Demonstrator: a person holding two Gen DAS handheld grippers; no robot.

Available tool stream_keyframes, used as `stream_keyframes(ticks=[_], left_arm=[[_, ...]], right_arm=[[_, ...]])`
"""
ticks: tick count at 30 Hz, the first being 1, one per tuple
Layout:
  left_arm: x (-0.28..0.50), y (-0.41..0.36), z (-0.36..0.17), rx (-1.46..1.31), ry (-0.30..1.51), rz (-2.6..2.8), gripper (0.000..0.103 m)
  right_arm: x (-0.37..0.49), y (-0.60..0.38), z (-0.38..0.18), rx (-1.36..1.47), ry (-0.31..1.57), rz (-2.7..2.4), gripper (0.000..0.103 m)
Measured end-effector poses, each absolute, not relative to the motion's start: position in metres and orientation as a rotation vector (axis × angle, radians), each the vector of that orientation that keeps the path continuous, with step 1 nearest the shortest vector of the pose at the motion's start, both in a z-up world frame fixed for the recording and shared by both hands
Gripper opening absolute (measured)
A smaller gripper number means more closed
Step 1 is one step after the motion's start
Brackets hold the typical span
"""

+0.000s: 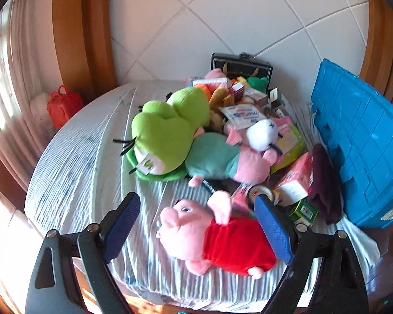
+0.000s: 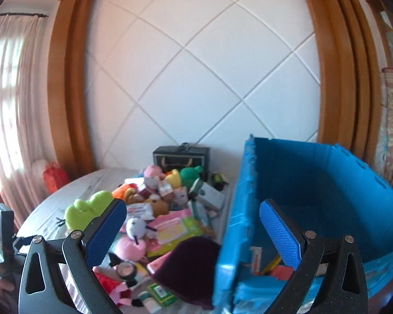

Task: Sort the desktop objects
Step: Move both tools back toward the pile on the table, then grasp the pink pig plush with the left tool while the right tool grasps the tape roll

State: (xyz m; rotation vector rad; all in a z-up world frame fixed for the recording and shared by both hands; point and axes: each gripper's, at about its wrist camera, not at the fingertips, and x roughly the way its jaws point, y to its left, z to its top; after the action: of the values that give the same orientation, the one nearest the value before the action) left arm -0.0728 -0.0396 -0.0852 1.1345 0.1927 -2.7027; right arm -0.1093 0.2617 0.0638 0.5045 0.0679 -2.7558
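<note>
a pink pig plush in a red shirt [image 1: 217, 238] lies on its side at the near edge of the cloth-covered table [image 1: 73, 162], just in front of a heap of toys and small boxes, and the left gripper [image 1: 197, 229] hangs over it spread wide and holding nothing, one blue pad at the snout side and the other against the red shirt. to pick it well, the jaws look best lowered around the soft middle and closed firmly so the plush cannot slip. the right gripper [image 2: 192, 233] is also spread and empty, raised over the rim of the blue crate [image 2: 327, 183] at the table's right, where the toy probably belongs.
</note>
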Motion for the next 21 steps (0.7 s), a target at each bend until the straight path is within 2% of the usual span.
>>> stream_keyframes(ticks=[9, 13, 16, 21], left_arm=[[-0.067, -0.076, -0.169, 1.464, 0.237, -2.619, 0.089], [-0.077, -0.071, -0.21, 1.623, 0.303, -2.568, 0.089], [-0.086, -0.066, -0.232, 1.663, 0.285, -2.511, 0.089], [-0.101, -0.066, -0.244, 1.641, 0.263, -2.452, 0.089]], right_arm=[[-0.127, 0.171, -0.046, 0.938, 0.118, -2.594, 0.103], [-0.137, 0.159, -0.098, 1.129, 0.255, -2.552, 0.103], [-0.146, 0.149, -0.13, 1.217, 0.356, -2.475, 0.103], [-0.162, 0.14, -0.153, 1.252, 0.38, -2.392, 0.103]])
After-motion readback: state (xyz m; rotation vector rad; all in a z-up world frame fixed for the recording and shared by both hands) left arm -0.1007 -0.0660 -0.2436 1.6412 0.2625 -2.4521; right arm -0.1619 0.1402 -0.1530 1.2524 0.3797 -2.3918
